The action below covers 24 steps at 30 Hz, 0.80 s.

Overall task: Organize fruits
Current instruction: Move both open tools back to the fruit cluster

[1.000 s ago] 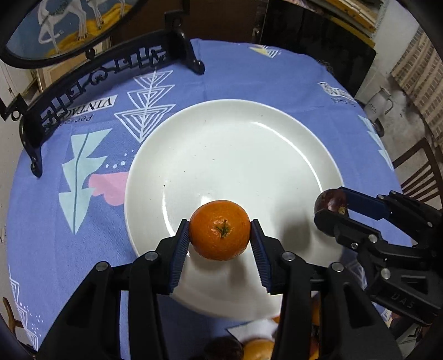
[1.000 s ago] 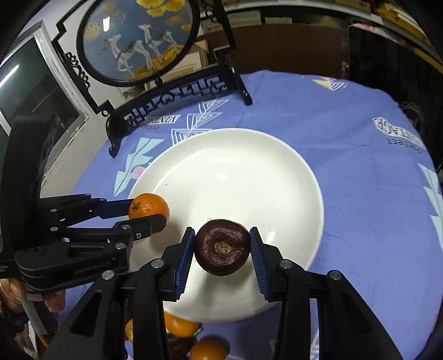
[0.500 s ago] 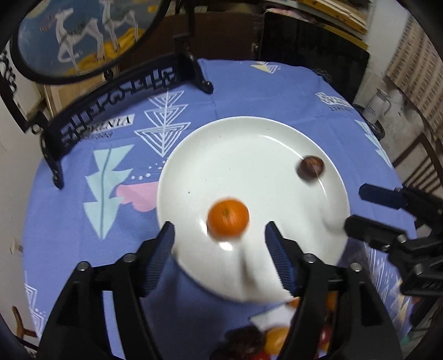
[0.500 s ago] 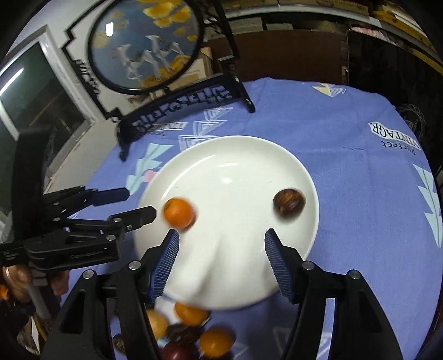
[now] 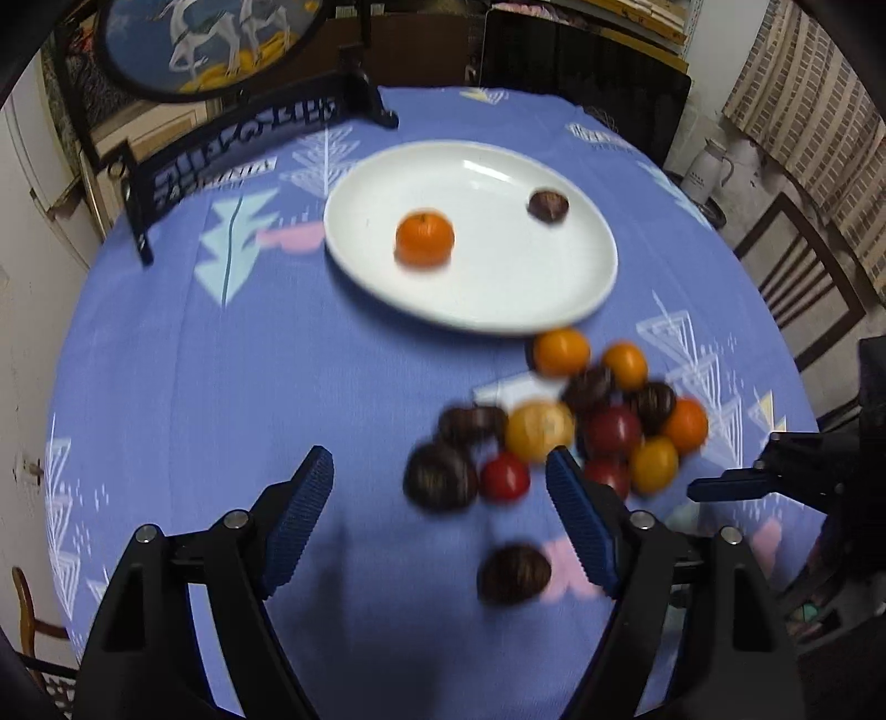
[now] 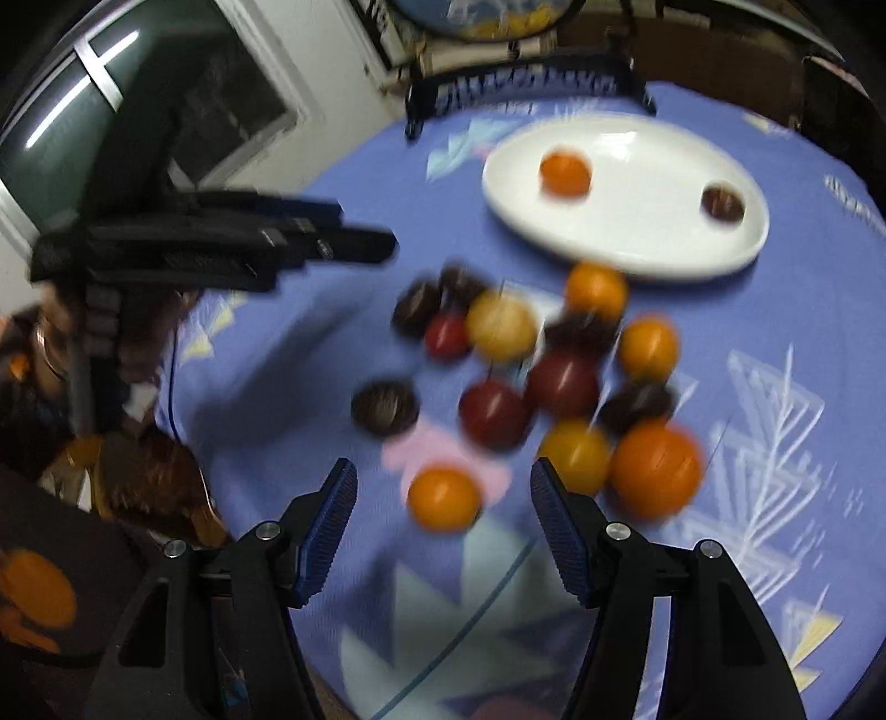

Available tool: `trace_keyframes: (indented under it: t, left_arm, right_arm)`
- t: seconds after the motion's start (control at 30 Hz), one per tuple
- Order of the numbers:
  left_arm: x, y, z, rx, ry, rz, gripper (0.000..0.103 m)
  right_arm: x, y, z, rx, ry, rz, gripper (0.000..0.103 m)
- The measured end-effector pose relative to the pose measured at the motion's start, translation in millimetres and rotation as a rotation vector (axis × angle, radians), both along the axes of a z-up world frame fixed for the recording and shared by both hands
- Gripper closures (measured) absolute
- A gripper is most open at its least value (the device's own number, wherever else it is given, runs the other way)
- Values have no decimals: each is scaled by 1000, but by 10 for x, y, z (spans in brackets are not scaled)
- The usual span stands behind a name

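Hovering above the blue patterned cloth (image 5: pixel 232 387) that covers the desk, the left tool (image 5: pixel 440 498) has its jaws spread wide with nothing between them, its ribbed blue pads (image 5: pixel 302 515) flanking bare fabric and the near edge of a loose heap of fruit. The right tool (image 6: pixel 443 515) is just as wide and just as empty, with one orange fruit (image 6: pixel 443 498) lying on the cloth between its pads but touched by neither. Farther back sits the white plate (image 5: pixel 498 299), holding only two things: an orange mandarin (image 5: pixel 425 238) on its left half and a small dark brown fruit (image 5: pixel 547 206) towards its right rim, the two well apart. The rest of the fruit lies off the plate in a cluster (image 5: pixel 587 421) on the cloth just beside its near rim, a blurred mix of orange, yellow, red and dark pieces packed close together. One dark fruit (image 5: pixel 514 573) lies alone, nearer than the heap, close to the left tool's right pad. Behind the plate a black ornamental stand (image 5: pixel 238 138) carries a round painted panel (image 5: pixel 210 39). From the right wrist view the left tool (image 6: pixel 354 246) shows side-on at the left, above the cloth. A wooden chair (image 5: pixel 797 282) stands beyond the desk's right edge.
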<state>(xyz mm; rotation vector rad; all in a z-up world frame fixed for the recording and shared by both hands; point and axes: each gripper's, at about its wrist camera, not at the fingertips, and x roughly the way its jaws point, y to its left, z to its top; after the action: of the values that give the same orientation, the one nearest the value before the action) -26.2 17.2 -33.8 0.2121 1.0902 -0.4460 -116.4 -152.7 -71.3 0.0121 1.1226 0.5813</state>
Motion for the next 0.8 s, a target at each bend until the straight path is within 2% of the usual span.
trace_keyframes:
  t: [0.13, 0.23, 0.33, 0.6, 0.8]
  left_arm:
    - [-226, 74, -116, 22, 27, -25, 26]
    - [-365, 84, -221, 30, 57, -36, 26]
    - [-442, 52, -306, 37, 74, -50, 26]
    - [-503, -151, -479, 21, 103, -73, 26]
    - [-479, -283, -679, 75, 111, -85, 27]
  right_arm:
    - [-103, 89, -219, -43, 22, -12, 38]
    - [-106, 145, -289, -43, 30, -19, 49]
    - [-82, 235, -362, -85, 13, -17, 66]
    - [-96, 35, -273, -71, 24, -83, 67]
    - [-153, -104, -224, -62, 24, -139, 66]
